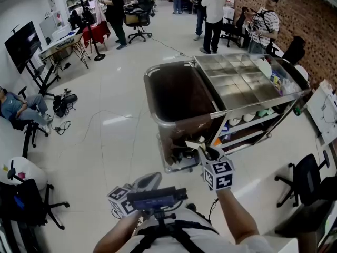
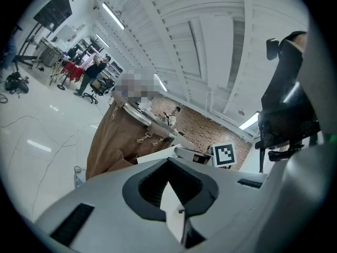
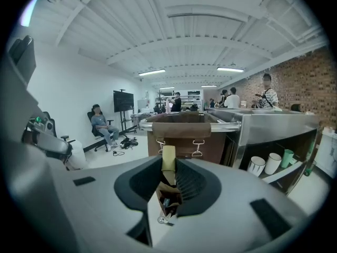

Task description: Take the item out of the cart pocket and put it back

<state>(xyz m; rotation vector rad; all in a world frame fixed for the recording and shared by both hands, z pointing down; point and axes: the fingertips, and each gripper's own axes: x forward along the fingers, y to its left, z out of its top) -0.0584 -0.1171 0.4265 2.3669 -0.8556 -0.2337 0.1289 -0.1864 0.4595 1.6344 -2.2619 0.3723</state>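
Tan item in right tongs

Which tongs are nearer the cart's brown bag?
Right. The right tongs, gripping a tan strip, sit just short of the brown bag; left tongs hang back by the person's chest.

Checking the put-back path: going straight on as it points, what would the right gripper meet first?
The right gripper, holding a pale packet, would likely first meet the brown bag on the cart end; depth is unclear.
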